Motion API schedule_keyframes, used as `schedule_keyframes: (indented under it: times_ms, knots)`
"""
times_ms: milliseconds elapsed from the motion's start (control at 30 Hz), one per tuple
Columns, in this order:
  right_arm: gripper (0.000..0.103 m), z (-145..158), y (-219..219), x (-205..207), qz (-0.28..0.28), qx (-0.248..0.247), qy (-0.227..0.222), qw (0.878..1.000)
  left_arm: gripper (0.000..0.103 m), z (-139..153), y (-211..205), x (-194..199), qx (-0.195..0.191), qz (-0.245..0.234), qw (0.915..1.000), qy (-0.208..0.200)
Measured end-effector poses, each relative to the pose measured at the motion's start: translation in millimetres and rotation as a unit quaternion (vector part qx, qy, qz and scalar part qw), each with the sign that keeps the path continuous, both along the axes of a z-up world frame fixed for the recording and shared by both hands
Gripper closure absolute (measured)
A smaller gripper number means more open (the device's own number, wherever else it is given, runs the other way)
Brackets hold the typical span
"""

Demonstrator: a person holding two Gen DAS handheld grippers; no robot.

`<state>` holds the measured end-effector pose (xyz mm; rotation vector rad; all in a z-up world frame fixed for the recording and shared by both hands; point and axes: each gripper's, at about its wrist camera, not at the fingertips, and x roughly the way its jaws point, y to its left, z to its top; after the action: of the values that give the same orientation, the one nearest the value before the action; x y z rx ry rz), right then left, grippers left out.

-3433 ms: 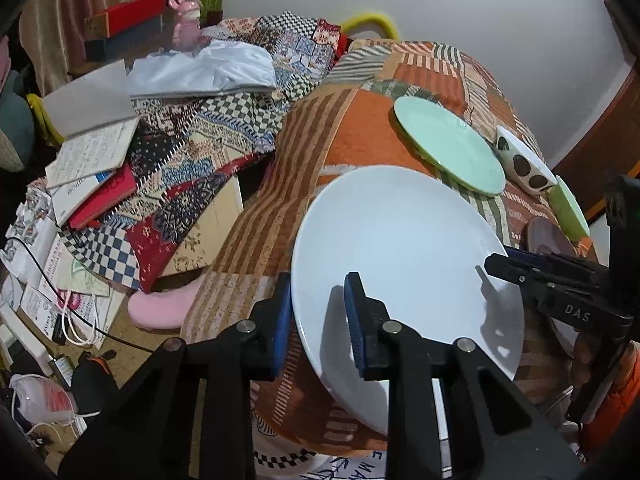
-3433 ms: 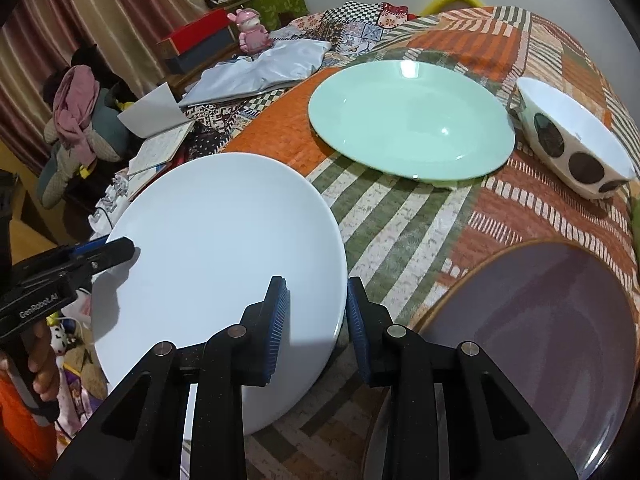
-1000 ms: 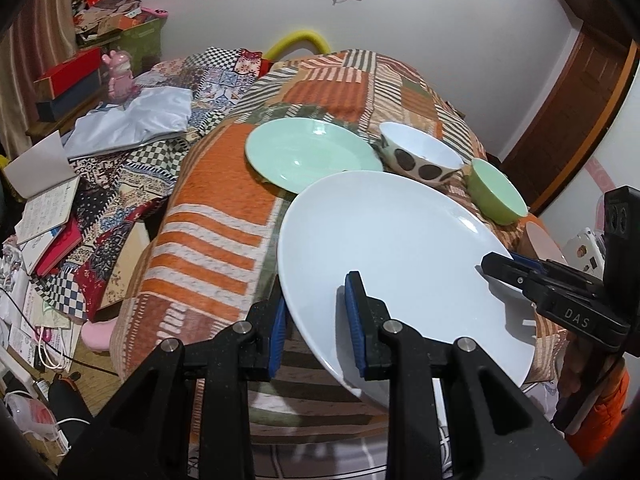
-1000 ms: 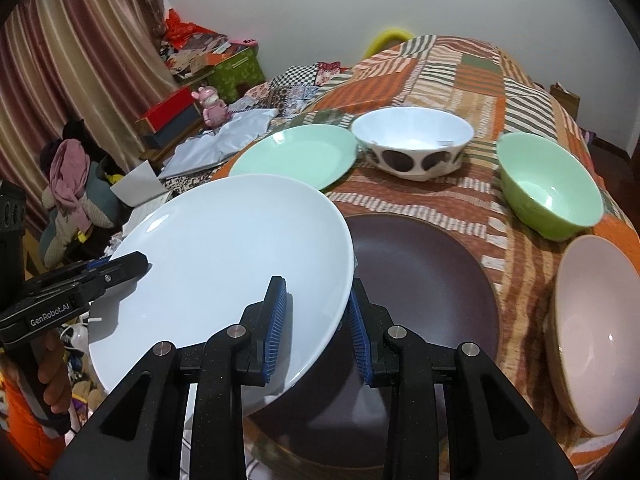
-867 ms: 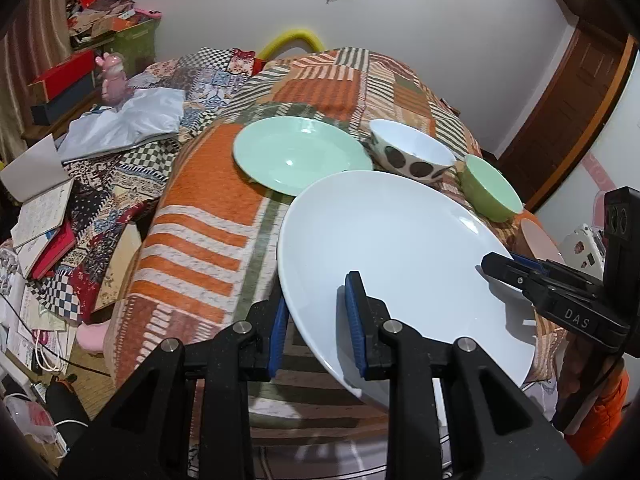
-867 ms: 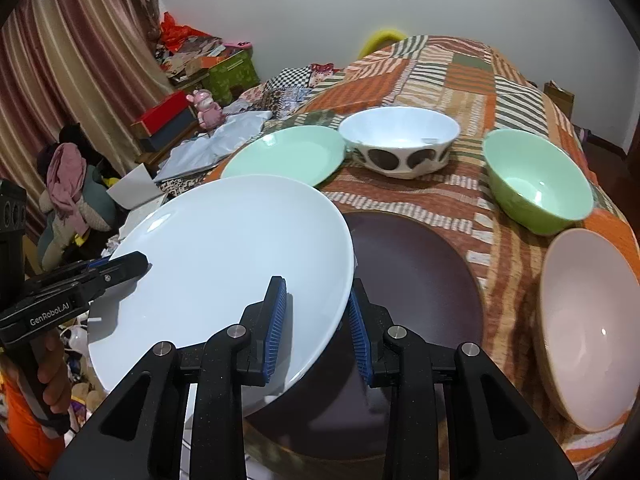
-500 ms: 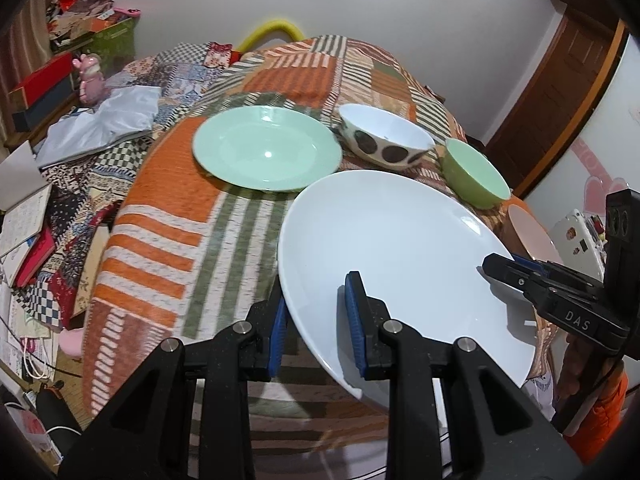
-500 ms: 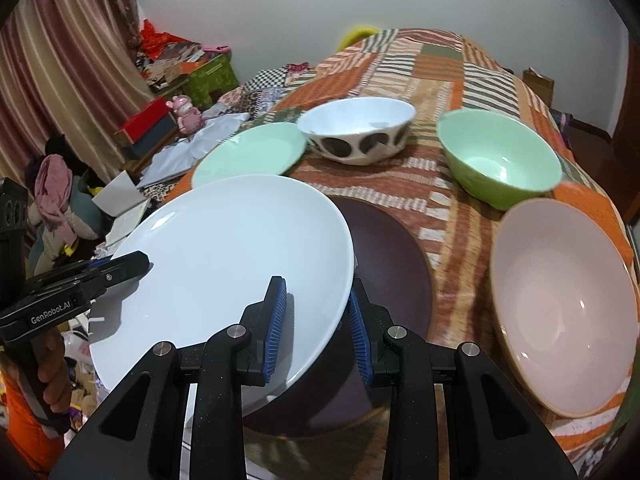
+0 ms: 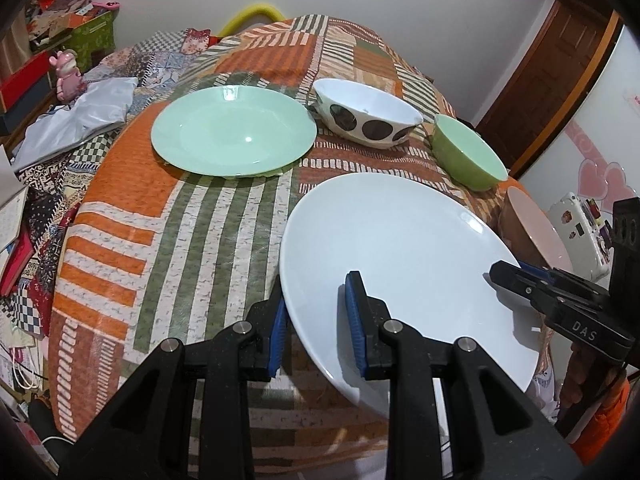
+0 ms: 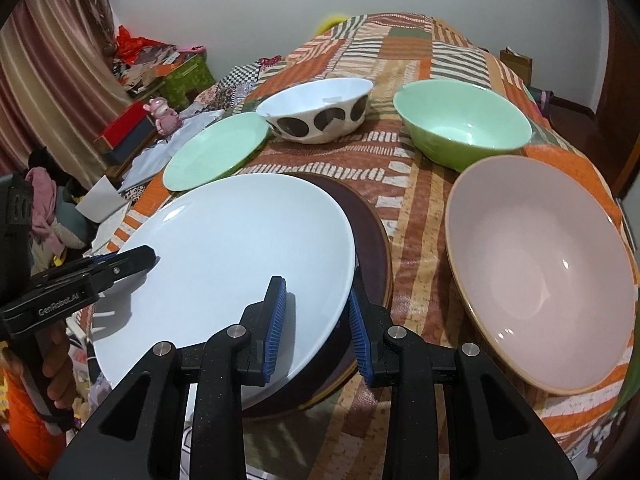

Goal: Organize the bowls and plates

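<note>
A large white plate (image 9: pixel 400 256) (image 10: pixel 240 248) is held between both grippers. My left gripper (image 9: pixel 316 320) is shut on its left rim and my right gripper (image 10: pixel 316 320) is shut on its right rim. The plate hovers over a dark brown plate (image 10: pixel 368 248) that lies on the patchwork-covered table (image 9: pixel 160 224). A mint green plate (image 9: pixel 234 136) (image 10: pixel 216 152) lies farther back. A white bowl with dark spots (image 9: pixel 366 114) (image 10: pixel 316 110), a green bowl (image 9: pixel 468 156) (image 10: pixel 464 124) and a pale pink bowl (image 10: pixel 540 268) (image 9: pixel 536 232) also stand there.
To the left of the table there are books (image 9: pixel 16 232), a grey bag (image 9: pixel 76 120), a pink toy (image 9: pixel 66 76) and boxes (image 10: pixel 128 132). A wooden door (image 9: pixel 548 80) is at the right. The table edge is near, below the grippers.
Both grippers have carried the white plate to the right, from beyond the table's left edge to above the brown plate. The green and pink bowls have come into view.
</note>
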<state>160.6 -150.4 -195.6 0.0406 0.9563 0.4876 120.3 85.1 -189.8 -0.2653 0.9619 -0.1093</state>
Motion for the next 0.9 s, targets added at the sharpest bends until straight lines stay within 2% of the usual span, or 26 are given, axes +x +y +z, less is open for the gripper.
schedule_keyframes:
  times_ms: [500,733,833,900]
  knots:
    - [0.075,-4.1,-6.6,-0.1,-0.018,0.003,-0.002,1.0,0.074,-19.3,-3.0,18.6,-0.008,-0.004,0.9997,0.021]
    - [0.076,-1.2,-10.6,0.0,-0.019,0.005,-0.01,1.0,0.074,-20.0,-9.8,22.7,0.012,-0.011,0.9996,0.022]
    - [0.076,0.7,-11.7,-1.3,-0.021,-0.006,-0.019,1.0,0.075,-20.6,-12.4,22.5,0.019,-0.013,0.9995,0.023]
    - [0.077,2.3,-11.6,-4.3,-0.028,-0.034,-0.034,0.998,0.075,-19.4,-14.5,22.1,0.021,-0.016,0.9994,0.022]
